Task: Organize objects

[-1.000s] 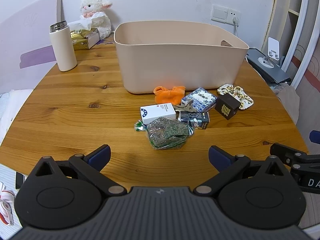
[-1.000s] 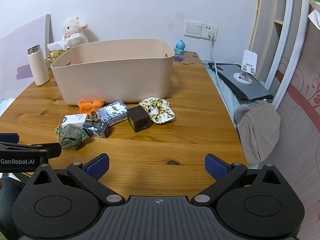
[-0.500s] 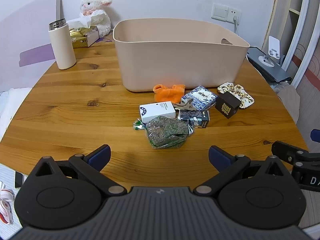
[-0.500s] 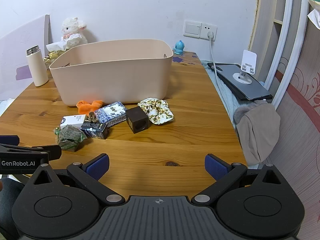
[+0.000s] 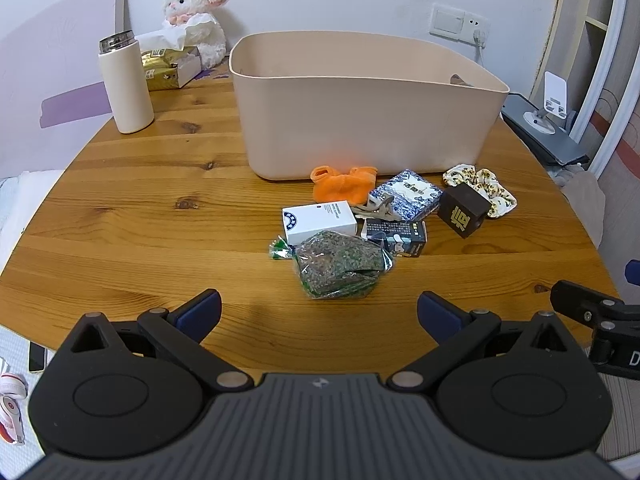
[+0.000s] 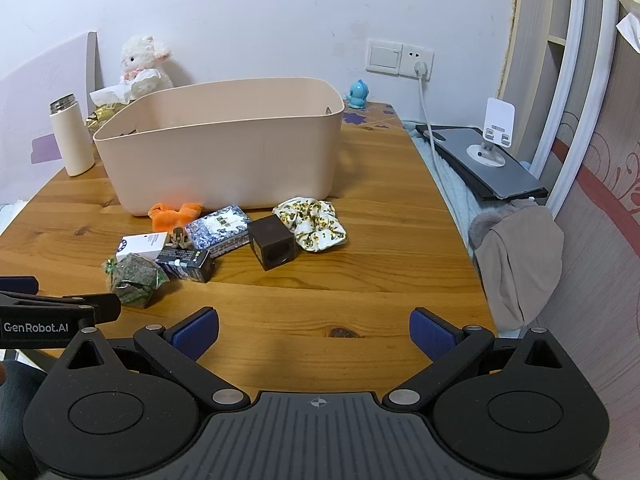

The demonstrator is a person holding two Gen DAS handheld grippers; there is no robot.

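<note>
Left wrist view shows the left claw [image 5: 318, 312] spread wide with nothing between its blue pads, hovering over the near edge of the round wooden worktop [image 5: 160, 216]. Just ahead lies a crinkly clear bag of green flakes [image 5: 340, 262], with a white box [image 5: 319, 222] touching it behind and a dark printed carton [image 5: 396, 234] at its right. Further back sit an orange cloth [image 5: 345, 185], a blue-and-white patterned packet [image 5: 406, 194], a dark cube [image 5: 463, 210] and a floral scrunchie [image 5: 482, 188]. All of them lie on the wood in front of the beige bin [image 5: 368, 120]; none can be seen inside it, so sorting looks barely begun.

From the right wrist camera, the right claw [image 6: 314, 334] is equally wide open and empty, facing the cube and scrunchie from well back.

The risks lie in the crowding. Closing on the bag may pinch only loose film, letting it slip or drag the white box along. The small clip-like piece [image 5: 376, 208] wedged among the boxes could be knocked aside. Both claws reaching for the cluster together might collide.
</note>
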